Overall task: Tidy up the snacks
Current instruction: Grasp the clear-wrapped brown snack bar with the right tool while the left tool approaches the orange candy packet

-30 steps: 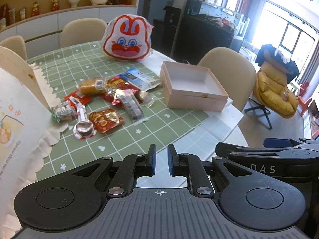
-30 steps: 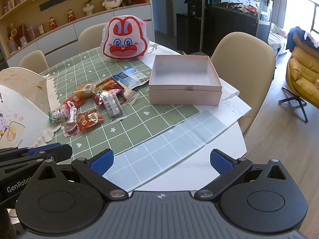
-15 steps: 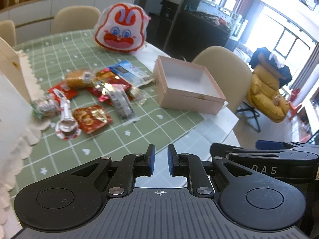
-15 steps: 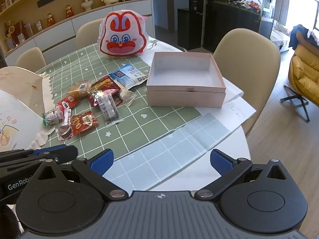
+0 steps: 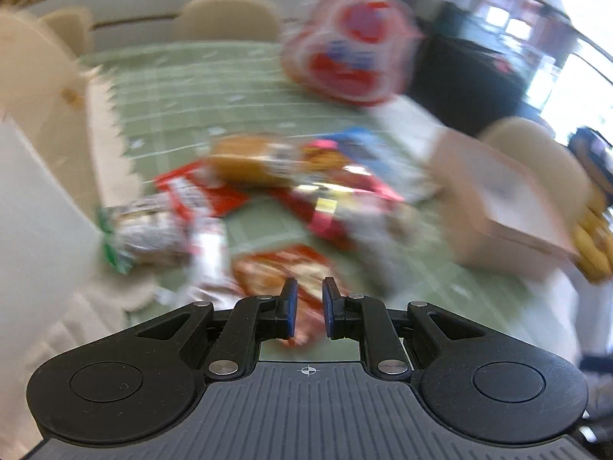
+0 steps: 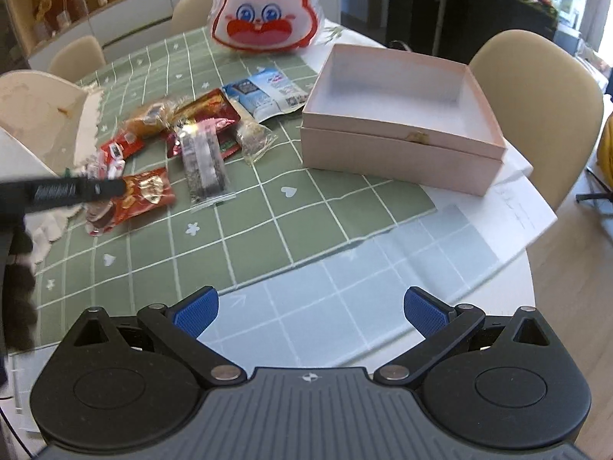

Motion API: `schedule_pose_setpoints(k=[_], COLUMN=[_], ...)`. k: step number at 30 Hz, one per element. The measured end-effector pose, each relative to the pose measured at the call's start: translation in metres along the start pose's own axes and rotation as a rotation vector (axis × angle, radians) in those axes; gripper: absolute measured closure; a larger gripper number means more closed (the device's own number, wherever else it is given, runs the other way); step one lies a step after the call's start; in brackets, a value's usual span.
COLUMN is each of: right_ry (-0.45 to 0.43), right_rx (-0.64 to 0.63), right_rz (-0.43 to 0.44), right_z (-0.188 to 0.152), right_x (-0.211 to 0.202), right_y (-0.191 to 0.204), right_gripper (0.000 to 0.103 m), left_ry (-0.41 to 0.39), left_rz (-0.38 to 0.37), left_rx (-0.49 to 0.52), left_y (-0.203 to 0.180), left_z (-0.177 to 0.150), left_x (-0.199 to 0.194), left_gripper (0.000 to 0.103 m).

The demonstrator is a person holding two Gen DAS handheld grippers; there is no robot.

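Several snack packets [image 6: 184, 142] lie in a loose pile on the green checked cloth [image 6: 245, 222]. An empty pink box [image 6: 402, 119] stands open to their right. My left gripper [image 5: 306, 306] hangs just above a red-orange packet [image 5: 283, 272], its jaws nearly closed with a narrow gap and nothing between them; that view is blurred. In the right wrist view the left gripper [image 6: 76, 189] shows over the same red-orange packet [image 6: 147, 191]. My right gripper [image 6: 310, 312] is wide open and empty near the table's front edge.
A big rabbit-face snack bag [image 6: 266, 11] stands at the back of the table. A white paper bag [image 6: 38, 115] stands at the left. Beige chairs [image 6: 536, 88] ring the table. A pale checked sheet [image 6: 364, 276] lies at the front.
My left gripper has swept forward and down to the snack pile, now over the red-orange packet. My right gripper has moved forward over the table and stays open.
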State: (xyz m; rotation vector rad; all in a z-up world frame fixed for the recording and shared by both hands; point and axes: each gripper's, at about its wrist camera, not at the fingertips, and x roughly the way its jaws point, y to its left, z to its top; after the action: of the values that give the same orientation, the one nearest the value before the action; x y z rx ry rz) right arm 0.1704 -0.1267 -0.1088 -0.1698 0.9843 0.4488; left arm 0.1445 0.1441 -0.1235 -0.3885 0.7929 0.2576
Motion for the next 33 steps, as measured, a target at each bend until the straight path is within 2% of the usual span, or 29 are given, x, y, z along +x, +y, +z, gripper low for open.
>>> schedule_pose_setpoints(k=[3,6,8,11,14,18,20,25,26,27,29,33], right_ry=[0.017,0.04,0.057,0.062,0.025,-0.045,-0.087,-0.087,-0.074,-0.06,-0.038,-0.018], right_rx=[-0.043,-0.058,-0.063,-0.07,-0.103,-0.212,-0.276,-0.352,-0.352,-0.345,-0.311,-0.202], right_rz=[-0.011,0.004,0.028,0.069,0.127,0.18,0.185,0.227,0.234,0.244,0.254,0.285], right_z=[0.011,0.018,0.022,0.029,0.041,0.067,0.078,0.097,0.098,0.098,0.098,0.088], right_x=[0.015,0.026,0.033,0.04,0.044,0.059,0.073,0.113,0.12,0.124,0.126,0.103], right_y=[0.001,-0.001,-0.003,-0.005,0.0,0.028,0.048,0.082,0.084,0.084,0.077,0.042], right_gripper=[0.0,0.0,0.0,0.0,0.0,0.0,0.001,0.016,0.026,0.044,0.063,0.064], left_ry=[-0.015,-0.038,0.015,0.032,0.068,0.099,0.12,0.14,0.138,0.133,0.119,0.109], left_rz=[0.01,0.017,0.034,0.029,-0.016,-0.012,-0.011,-0.011,-0.014,-0.017,-0.022,-0.034], left_rx=[-0.089,-0.109,-0.11,-0.052,0.03,0.118,0.115,0.038,0.028,0.022,0.009,-0.037], left_y=[0.021,0.028,0.027,0.021,0.013,0.0,-0.003,0.003,0.004,0.004,0.006,0.006], left_z=[0.015,0.025,0.026,0.018,0.004,-0.022,-0.031,-0.043,-0.045,-0.045,-0.045,-0.038], left_x=[0.021,0.038,0.052,0.048,0.035,0.014,0.004,-0.017,-0.02,-0.022,-0.024,-0.009], left_gripper=[0.086,0.086,0.086,0.086,0.086,0.086,0.086,0.086,0.086,0.086,0.086,0.086])
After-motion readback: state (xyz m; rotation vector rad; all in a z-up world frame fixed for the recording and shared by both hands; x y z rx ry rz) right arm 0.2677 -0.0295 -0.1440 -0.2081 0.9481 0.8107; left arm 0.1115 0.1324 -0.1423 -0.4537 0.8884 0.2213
